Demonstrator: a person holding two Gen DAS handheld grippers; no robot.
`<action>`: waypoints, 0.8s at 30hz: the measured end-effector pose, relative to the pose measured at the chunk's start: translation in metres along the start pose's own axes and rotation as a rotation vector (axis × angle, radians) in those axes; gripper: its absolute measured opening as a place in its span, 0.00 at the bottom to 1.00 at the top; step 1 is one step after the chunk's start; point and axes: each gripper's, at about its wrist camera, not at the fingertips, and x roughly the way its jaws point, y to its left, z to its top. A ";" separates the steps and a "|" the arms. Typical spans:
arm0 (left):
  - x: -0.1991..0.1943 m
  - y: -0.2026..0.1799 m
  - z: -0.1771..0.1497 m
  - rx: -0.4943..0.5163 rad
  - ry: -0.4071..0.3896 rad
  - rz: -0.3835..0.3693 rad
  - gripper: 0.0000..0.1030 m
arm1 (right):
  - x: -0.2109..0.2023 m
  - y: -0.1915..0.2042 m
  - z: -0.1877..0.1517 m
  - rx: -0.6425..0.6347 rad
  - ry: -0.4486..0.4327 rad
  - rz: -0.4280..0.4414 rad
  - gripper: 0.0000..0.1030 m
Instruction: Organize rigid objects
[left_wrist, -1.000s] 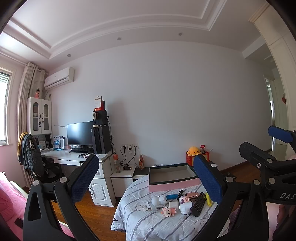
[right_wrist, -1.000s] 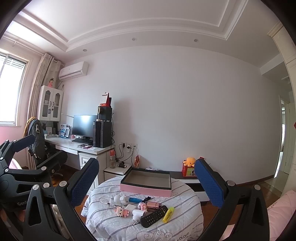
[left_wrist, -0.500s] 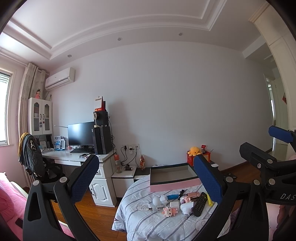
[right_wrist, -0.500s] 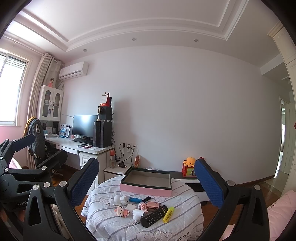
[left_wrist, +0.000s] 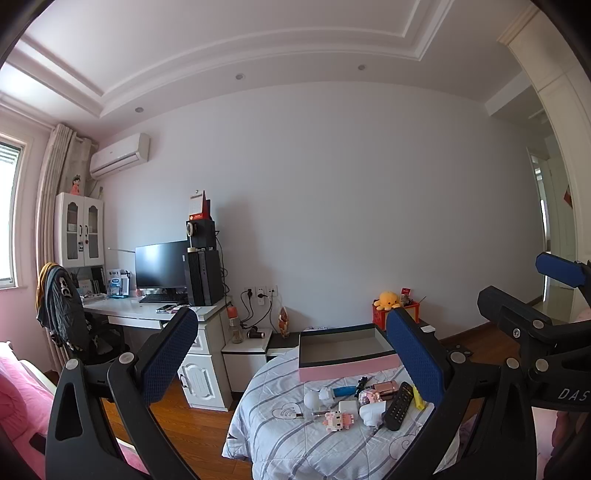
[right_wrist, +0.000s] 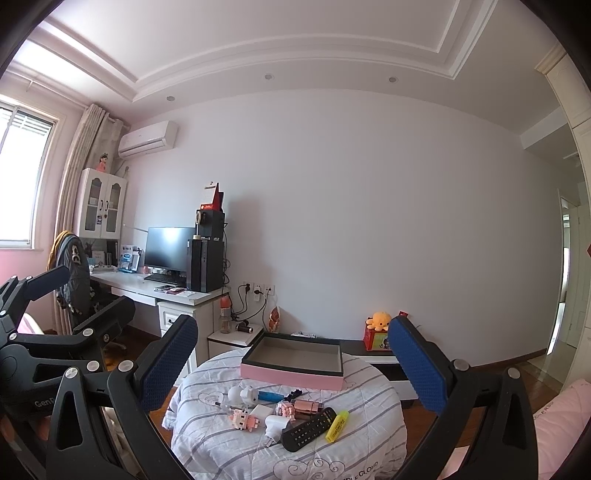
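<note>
— Tools both spread wide: our left tool (left_wrist: 291, 354) and right tool (right_wrist: 291, 360) grip nothing.

— We see the black remote (right_wrist: 308, 429), yellow highlighter (right_wrist: 337, 426) and pink block figure (right_wrist: 243, 419) scattered on the striped bench (right_wrist: 221, 446), before the shallow pink-sided box (right_wrist: 291, 360).

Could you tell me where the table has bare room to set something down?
Free: the striped cloth left of the remote, and inside the pink box. Crowded: the middle cluster between box and remote.
</note>
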 end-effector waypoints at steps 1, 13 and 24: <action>0.000 0.000 0.000 0.000 -0.001 0.000 1.00 | 0.000 0.000 0.000 -0.001 0.001 -0.001 1.00; 0.016 -0.012 -0.005 0.003 -0.012 -0.012 1.00 | 0.007 -0.007 -0.002 0.007 0.000 -0.016 1.00; 0.077 -0.031 -0.031 0.003 0.044 -0.064 1.00 | 0.053 -0.029 -0.027 0.026 0.056 -0.040 1.00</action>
